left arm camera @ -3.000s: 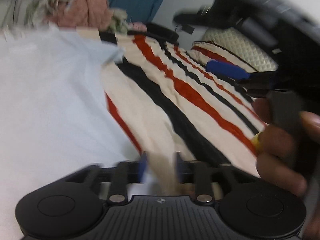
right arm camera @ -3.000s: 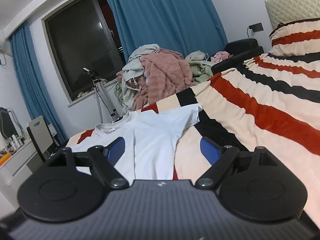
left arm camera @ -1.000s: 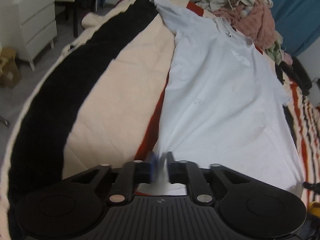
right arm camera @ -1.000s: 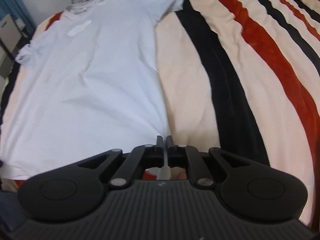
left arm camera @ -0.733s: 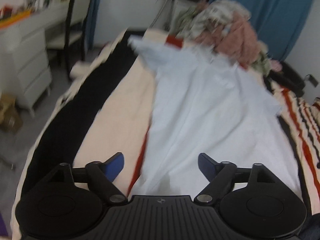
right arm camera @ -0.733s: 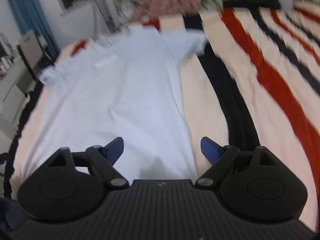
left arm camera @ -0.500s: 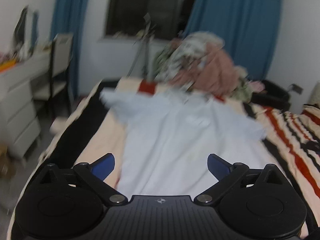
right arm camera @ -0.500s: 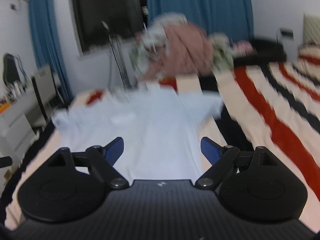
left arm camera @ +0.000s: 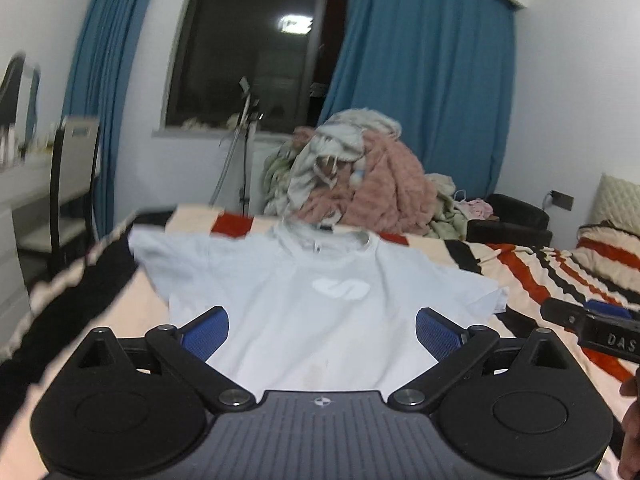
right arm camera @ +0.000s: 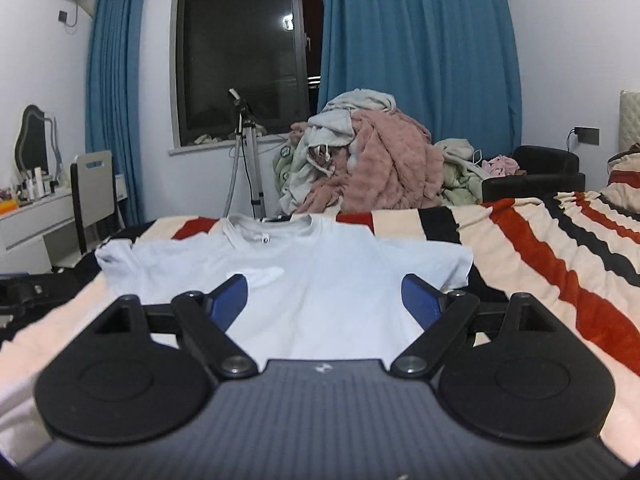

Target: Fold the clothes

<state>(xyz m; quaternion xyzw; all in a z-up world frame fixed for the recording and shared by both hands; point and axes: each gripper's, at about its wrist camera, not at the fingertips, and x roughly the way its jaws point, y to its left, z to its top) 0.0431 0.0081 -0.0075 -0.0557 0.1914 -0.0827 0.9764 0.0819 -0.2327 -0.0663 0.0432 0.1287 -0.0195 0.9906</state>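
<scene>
Left wrist view: the left hand-held gripper (left arm camera: 322, 330) stands wide, nothing between its blue pads, its jaws having just been opening off the cloth. It points a little downward over the hem of the white T-shirt (left arm camera: 320, 312), which lies spread flat, chest up, on the striped bed (left arm camera: 560, 280), collar toward the heap of clothes (left arm camera: 360, 176) at the far end. At the right edge the right hand-held gripper (left arm camera: 600, 324) reaches in beside the shirt's sleeve.

Right wrist view: the right hand-held gripper (right arm camera: 324, 300) is equally wide and empty, jaws likewise just opened, aimed nearly level along the T-shirt (right arm camera: 316, 280) from the hem side. To my eye the shirt is laid out and the first fold comes next: pinch one sleeve and the hem corner on the same side, then carry both across together so the edge stays straight.
</scene>
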